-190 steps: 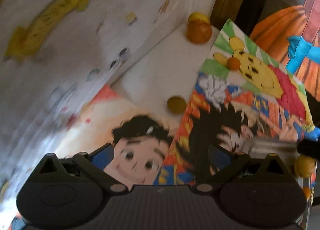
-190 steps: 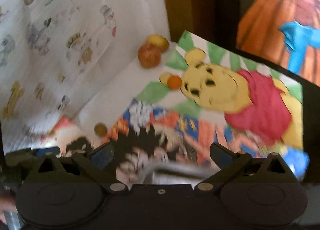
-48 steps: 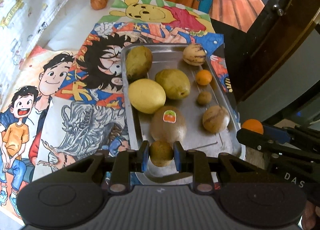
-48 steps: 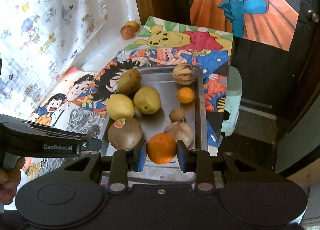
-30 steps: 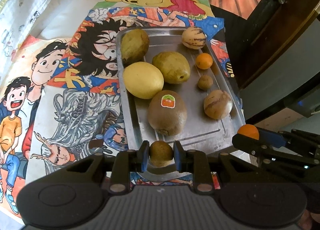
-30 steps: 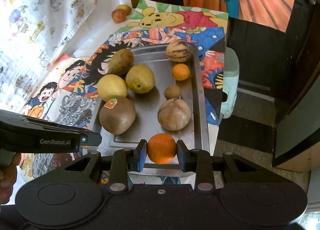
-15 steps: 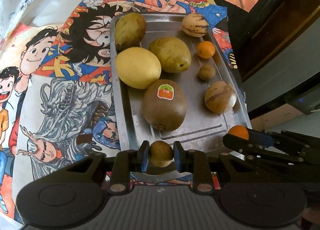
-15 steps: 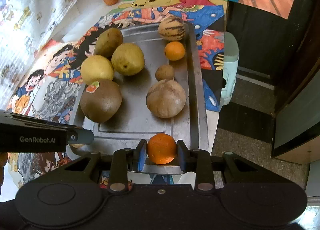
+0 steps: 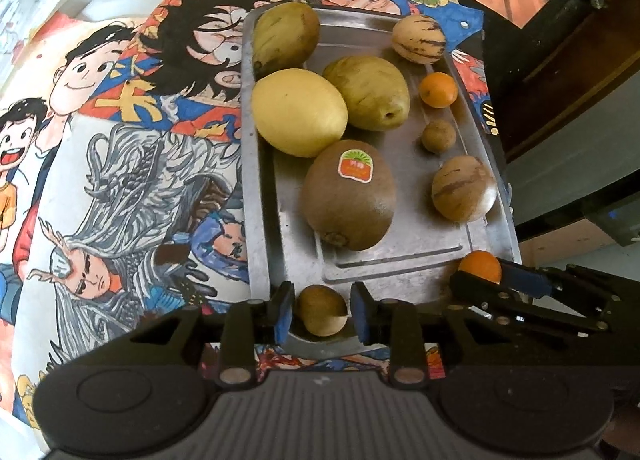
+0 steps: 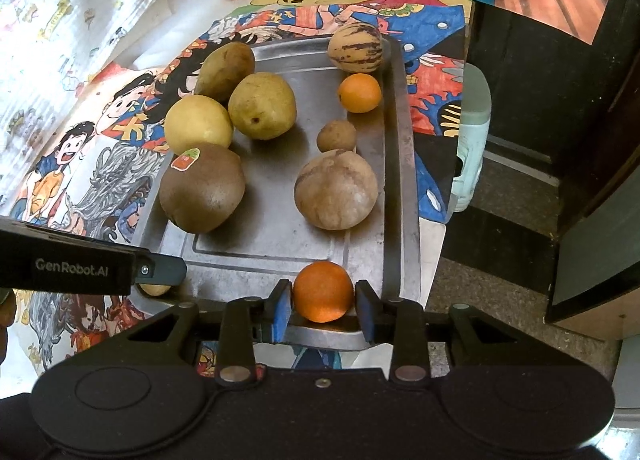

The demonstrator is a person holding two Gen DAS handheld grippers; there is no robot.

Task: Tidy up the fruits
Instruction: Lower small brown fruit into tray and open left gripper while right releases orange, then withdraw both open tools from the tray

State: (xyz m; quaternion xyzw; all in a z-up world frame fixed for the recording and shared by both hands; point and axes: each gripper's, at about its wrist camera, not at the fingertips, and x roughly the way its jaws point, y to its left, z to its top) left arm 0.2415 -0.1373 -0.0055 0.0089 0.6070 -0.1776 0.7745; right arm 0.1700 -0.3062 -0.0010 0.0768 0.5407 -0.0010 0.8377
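Both fruits are being delivered to the tray (image 10: pixel 400 163). At its near edge, the left hand-held gripper (image 9: pixel 322 314) has parted slightly around a small brown fruit (image 9: pixel 322 310); the right hand-held gripper (image 10: pixel 323 308) pinches an orange (image 10: pixel 323 292). Next: release, withdraw. Seven fruits already lie on the tray; two wait at the tabletop's far corner.

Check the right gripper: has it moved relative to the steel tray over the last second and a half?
Yes. The right gripper, with the orange between its fingers, has come in lower toward the steel tray, whose near rim now sits under the orange.
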